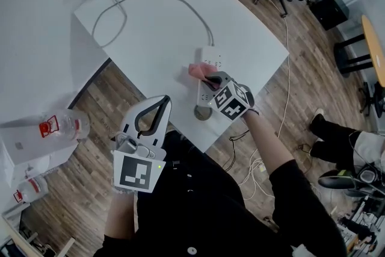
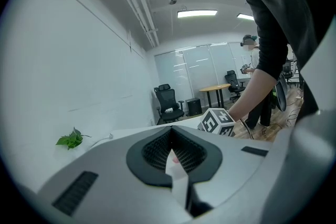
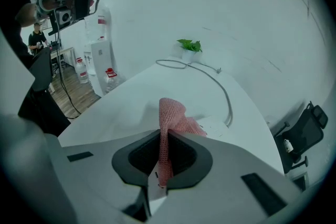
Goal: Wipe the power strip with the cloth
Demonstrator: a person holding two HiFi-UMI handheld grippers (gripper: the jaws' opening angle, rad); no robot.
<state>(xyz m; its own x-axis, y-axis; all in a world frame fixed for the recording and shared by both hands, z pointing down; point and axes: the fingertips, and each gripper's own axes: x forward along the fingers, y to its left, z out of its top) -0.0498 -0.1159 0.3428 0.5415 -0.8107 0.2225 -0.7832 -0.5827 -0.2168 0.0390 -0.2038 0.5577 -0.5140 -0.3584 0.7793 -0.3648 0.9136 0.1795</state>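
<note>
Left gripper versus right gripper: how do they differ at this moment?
The right gripper is shut on the pink cloth, down at the power strip; the left gripper is shut on nothing. The right one reaches over the table; the left is back at its near edge. Shared: both are shut.

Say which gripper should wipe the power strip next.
Right. The right gripper has its jaws shut on the cloth at the power strip; the left gripper is empty, off the table.
</note>
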